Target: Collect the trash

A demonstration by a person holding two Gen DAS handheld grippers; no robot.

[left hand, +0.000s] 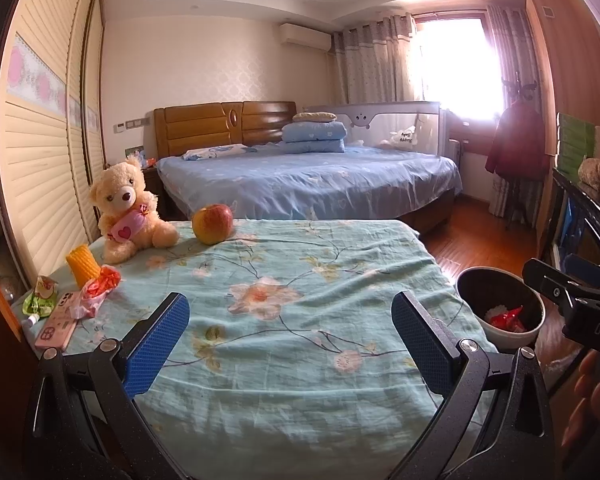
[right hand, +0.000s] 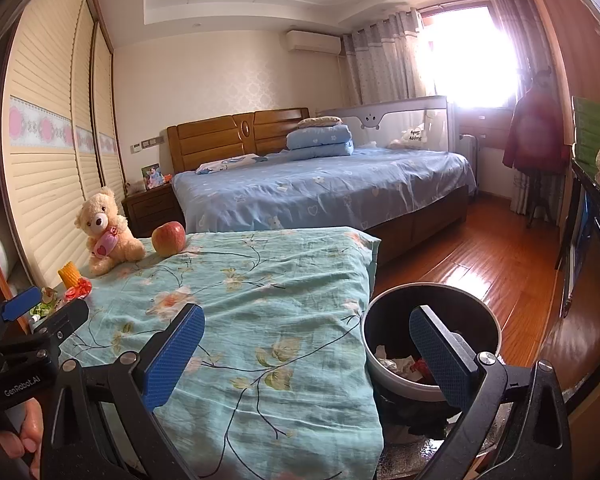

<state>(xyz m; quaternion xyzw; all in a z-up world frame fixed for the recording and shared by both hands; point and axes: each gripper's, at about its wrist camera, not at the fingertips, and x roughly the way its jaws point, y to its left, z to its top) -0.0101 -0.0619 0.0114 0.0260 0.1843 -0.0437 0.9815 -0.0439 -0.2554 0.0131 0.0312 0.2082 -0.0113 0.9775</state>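
A crumpled red and clear wrapper [left hand: 96, 292] [right hand: 76, 290] lies at the far left of the cloth-covered table [left hand: 300, 248], with a green drink pouch [left hand: 40, 300] beside it. My left gripper [left hand: 292, 344] hovers open over the cloth's near middle, empty, right of the wrapper. My right gripper [right hand: 308, 354] is open and empty, its left finger over the table's right edge and its right finger over the round trash bin [right hand: 396, 312]. The bin [left hand: 492, 286] stands on the floor to the right of the table and holds white paper and a red wrapper.
A pink phone [left hand: 58, 324], a yellow toy corn [left hand: 82, 266], a teddy bear [left hand: 126, 208] and an apple [left hand: 212, 224] sit along the table's left and far side. Louvred wardrobe doors [left hand: 40, 152] stand to the left, a bed [left hand: 308, 176] beyond, and wood floor [right hand: 480, 264] to the right.
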